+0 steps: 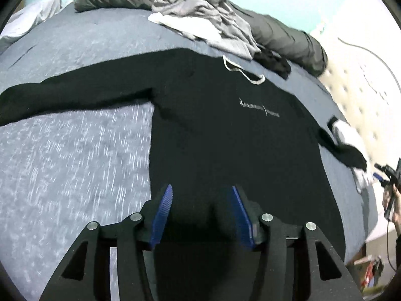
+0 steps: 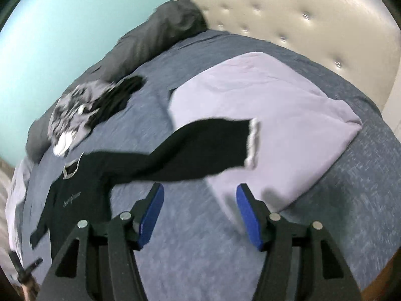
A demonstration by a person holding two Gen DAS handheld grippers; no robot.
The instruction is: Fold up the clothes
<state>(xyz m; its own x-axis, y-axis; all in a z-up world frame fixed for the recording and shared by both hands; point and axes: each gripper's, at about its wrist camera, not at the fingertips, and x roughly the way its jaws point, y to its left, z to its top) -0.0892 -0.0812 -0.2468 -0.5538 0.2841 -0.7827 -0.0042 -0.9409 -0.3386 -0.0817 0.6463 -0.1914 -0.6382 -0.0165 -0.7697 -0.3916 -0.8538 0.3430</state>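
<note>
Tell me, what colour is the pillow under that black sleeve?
Pale lilac pillow; the right wrist view shows it best.

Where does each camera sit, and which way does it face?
Left wrist: on the left hand-held gripper, jaws open, looking down over the black sweatshirt; the person's other hand shows at right.
Right wrist: on the right hand-held gripper, jaws open, facing the lilac pillow and headboard.
Shared: sweatshirt, bed, grey clothes pile.

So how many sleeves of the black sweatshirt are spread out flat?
2: one sleeve stretches left across the blue bedspread, the other sleeve reaches onto the lavender pillow.
</note>
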